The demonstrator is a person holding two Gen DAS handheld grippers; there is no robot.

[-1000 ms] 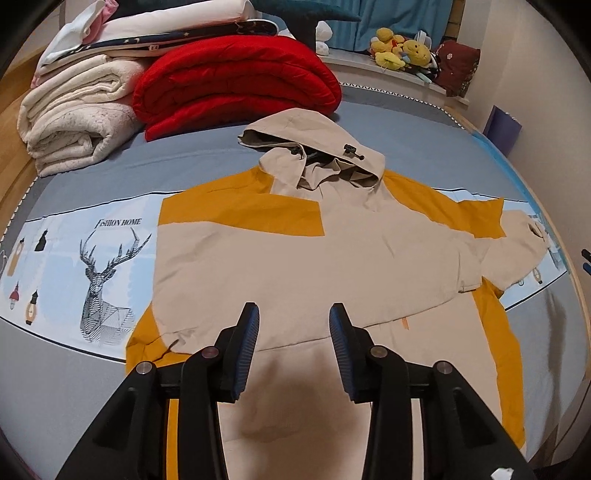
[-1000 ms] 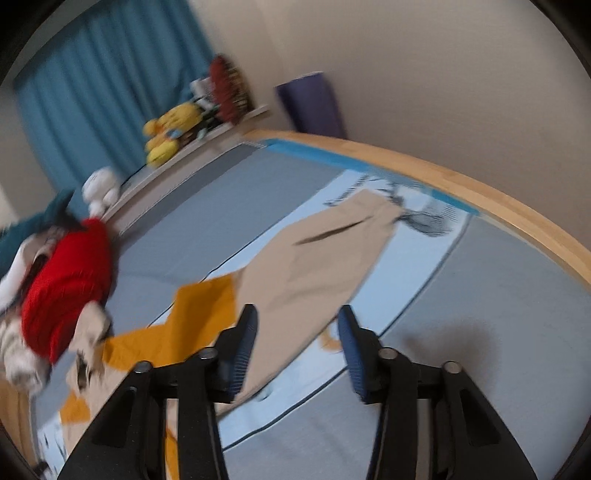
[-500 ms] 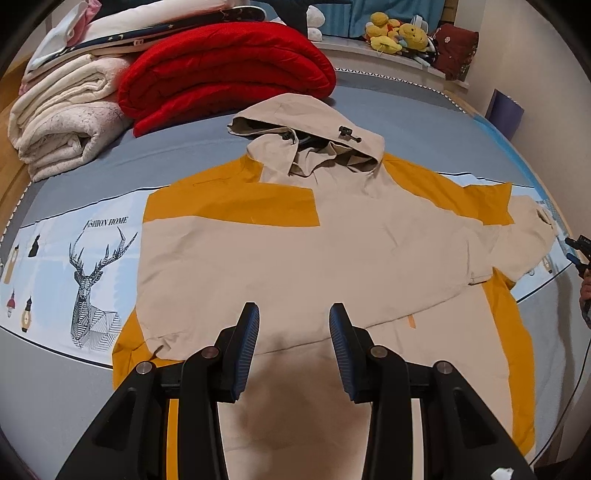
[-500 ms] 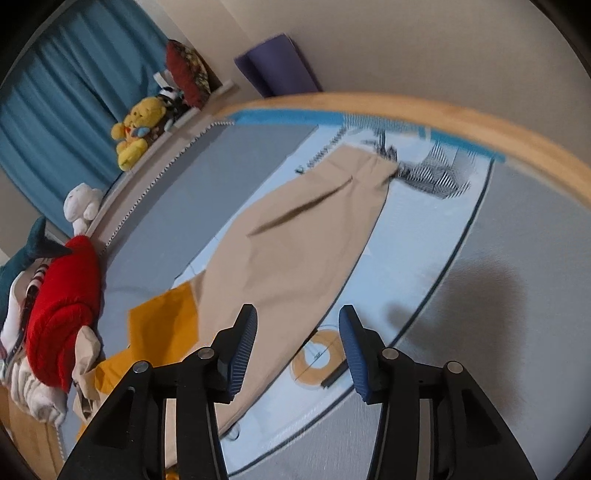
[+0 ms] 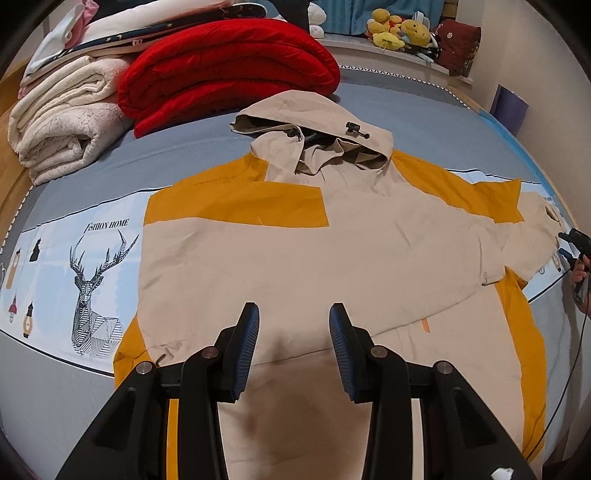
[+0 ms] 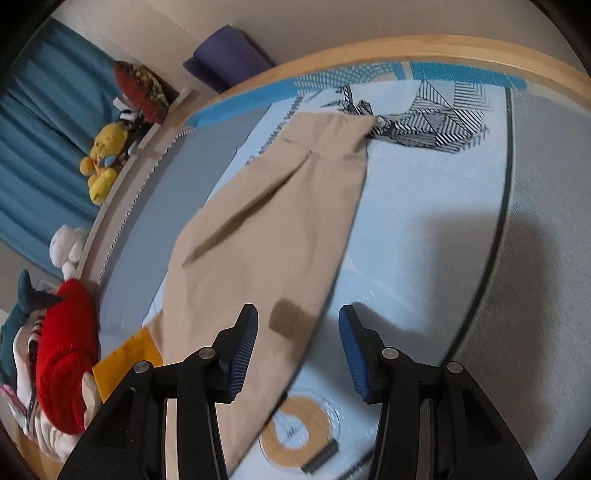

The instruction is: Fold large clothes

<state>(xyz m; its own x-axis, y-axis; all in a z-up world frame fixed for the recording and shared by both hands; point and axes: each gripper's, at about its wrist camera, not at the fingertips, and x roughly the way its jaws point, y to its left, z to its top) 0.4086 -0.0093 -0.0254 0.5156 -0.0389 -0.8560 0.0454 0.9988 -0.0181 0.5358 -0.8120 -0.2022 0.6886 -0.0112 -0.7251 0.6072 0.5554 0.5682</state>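
Note:
A beige and orange hooded jacket (image 5: pixel 295 251) lies spread flat on the bed, hood (image 5: pixel 314 122) toward the far side. One sleeve is folded across its chest. My left gripper (image 5: pixel 293 332) hovers open over the jacket's lower body, nothing between its fingers. The other sleeve (image 6: pixel 273 229) stretches out over the printed sheet, its cuff (image 6: pixel 332 125) at the far end. My right gripper (image 6: pixel 297 343) hangs open just above that sleeve's near edge, its jaws empty. It also shows at the left wrist view's right edge as the right gripper (image 5: pixel 576 240), held by a hand.
A folded red quilt (image 5: pixel 229 66) and rolled white blankets (image 5: pixel 62 122) are stacked beyond the hood. Plush toys (image 5: pixel 399 29) sit on a ledge behind. The bed's wooden rim (image 6: pixel 406 48) runs close past the cuff, with a purple mat (image 6: pixel 229 55) beyond it.
My right gripper has dropped toward the sleeve and rolled, so the sleeve now fills more of its view. The left gripper has barely shifted.

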